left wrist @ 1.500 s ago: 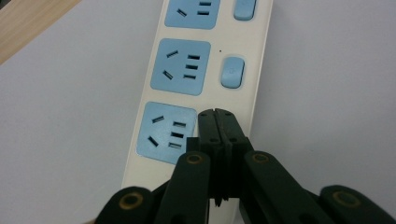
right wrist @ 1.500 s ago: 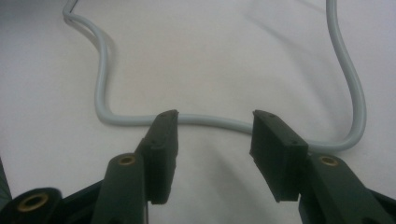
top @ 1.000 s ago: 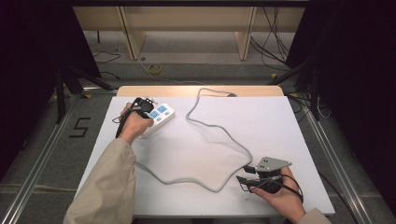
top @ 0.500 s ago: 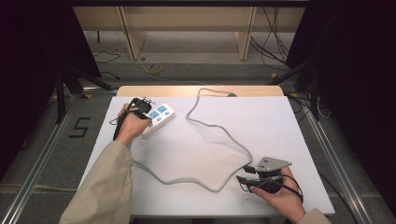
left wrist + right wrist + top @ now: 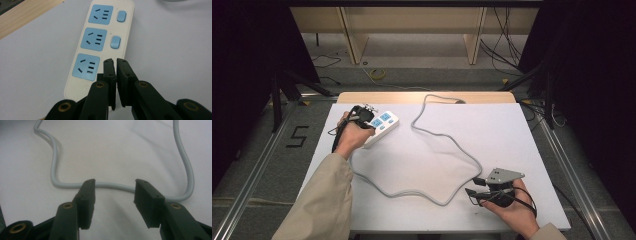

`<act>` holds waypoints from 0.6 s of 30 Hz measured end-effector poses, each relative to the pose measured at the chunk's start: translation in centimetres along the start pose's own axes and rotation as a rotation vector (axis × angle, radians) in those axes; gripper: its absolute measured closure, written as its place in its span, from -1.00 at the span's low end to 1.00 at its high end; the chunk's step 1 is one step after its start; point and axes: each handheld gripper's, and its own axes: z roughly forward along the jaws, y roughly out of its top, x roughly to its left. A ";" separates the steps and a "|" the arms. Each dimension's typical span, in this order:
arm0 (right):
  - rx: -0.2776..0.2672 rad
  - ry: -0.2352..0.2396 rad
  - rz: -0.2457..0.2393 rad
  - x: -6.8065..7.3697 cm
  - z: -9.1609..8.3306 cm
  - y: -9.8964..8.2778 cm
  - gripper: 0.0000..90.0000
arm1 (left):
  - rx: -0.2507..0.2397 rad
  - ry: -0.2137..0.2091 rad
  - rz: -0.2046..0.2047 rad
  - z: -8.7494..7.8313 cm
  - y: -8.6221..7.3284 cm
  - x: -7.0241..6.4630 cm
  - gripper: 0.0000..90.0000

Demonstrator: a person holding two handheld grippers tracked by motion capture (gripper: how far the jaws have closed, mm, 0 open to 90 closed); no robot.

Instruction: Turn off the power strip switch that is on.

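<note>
Left gripper (image 5: 116,60) clenched empty over strip (image 5: 100,42); right gripper (image 5: 115,187) spread.
Hovered at strip's near switch end, likely to press; straddled strip's cord (image 5: 110,185), seemingly poised to grasp.

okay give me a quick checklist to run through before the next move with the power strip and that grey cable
1. Left gripper closed over the near end of the white power strip with blue sockets: ok; contact cannot tell.
2. Right gripper open: ok.
3. Grey round cable lying between the right jaws, not yet gripped: ok.
4. Cable flat in loose loops on the white table top, no knot seen: ok.
5. Nothing plugged into the three sockets: ok.
6. Blue rocker switches on or off: cannot tell.
</note>
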 end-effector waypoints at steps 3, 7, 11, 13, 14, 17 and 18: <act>0.001 0.001 0.001 0.0 0.0 0.0 0.16 | -0.010 -0.006 -0.006 -0.2 -0.1 -0.1 0.86; 0.001 0.002 0.002 0.0 0.0 0.0 0.16 | -0.027 -0.017 -0.020 -0.6 -0.4 -0.2 0.79; 0.000 0.001 0.000 0.0 0.1 0.0 0.16 | -0.045 -0.027 -0.027 -0.9 -0.7 -0.4 0.68; 0.000 0.001 -0.001 0.1 0.1 0.0 0.16 | -0.054 -0.031 -0.032 -1.1 -0.8 -0.5 0.63; 0.000 0.001 -0.001 0.1 0.1 0.0 0.16 | -0.062 -0.037 -0.035 -1.2 -0.8 -0.6 0.60; 0.000 0.001 0.000 0.0 0.1 0.0 0.16 | -0.072 -0.045 -0.047 -1.5 -0.9 -0.7 0.50; 0.000 0.001 -0.001 0.1 0.1 0.0 0.16 | -0.076 -0.047 -0.049 -1.6 -0.9 -0.8 0.45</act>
